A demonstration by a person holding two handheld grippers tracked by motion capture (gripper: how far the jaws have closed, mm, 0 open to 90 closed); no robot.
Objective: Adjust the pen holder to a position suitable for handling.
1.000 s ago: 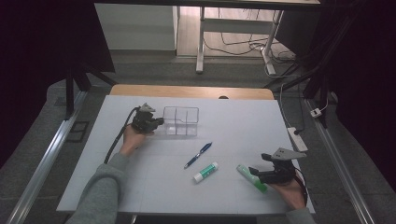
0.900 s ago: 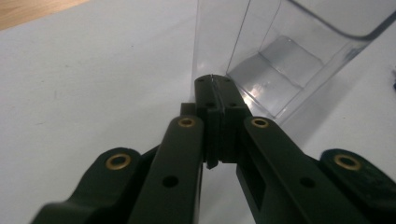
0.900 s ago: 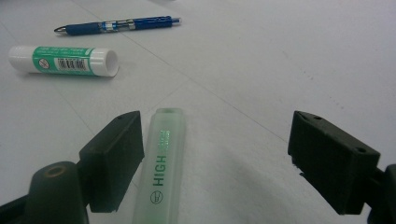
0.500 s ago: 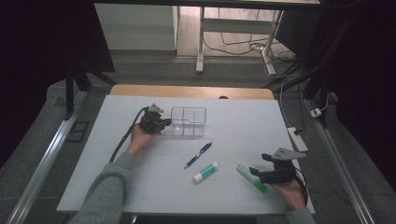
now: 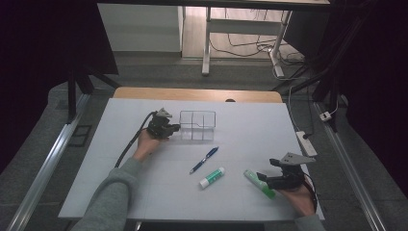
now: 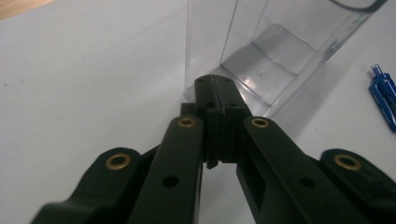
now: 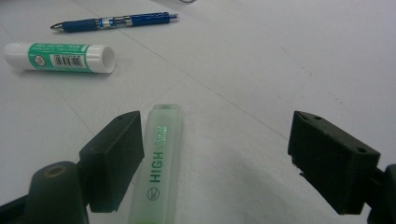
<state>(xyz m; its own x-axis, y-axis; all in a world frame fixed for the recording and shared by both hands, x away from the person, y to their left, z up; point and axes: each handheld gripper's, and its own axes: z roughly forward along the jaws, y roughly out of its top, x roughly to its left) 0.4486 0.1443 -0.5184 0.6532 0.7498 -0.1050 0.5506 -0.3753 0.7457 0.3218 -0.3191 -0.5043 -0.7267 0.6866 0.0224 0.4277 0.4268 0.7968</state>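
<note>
Left gripper [image 5: 174,128]: we see its jaws clamped on the clear organizer's [image 5: 197,125] wall, upper centre of the high view.
Right gripper [image 7: 219,154]: jaws spread wide, the green highlighter [image 7: 159,163] lying between them, touching one.

I see a clear, colourless organiser box [image 5: 197,125], a blue pen [image 5: 204,160], a white glue stick [image 5: 212,177] with green label, a translucent green highlighter [image 7: 159,158], and black grippers.
</note>
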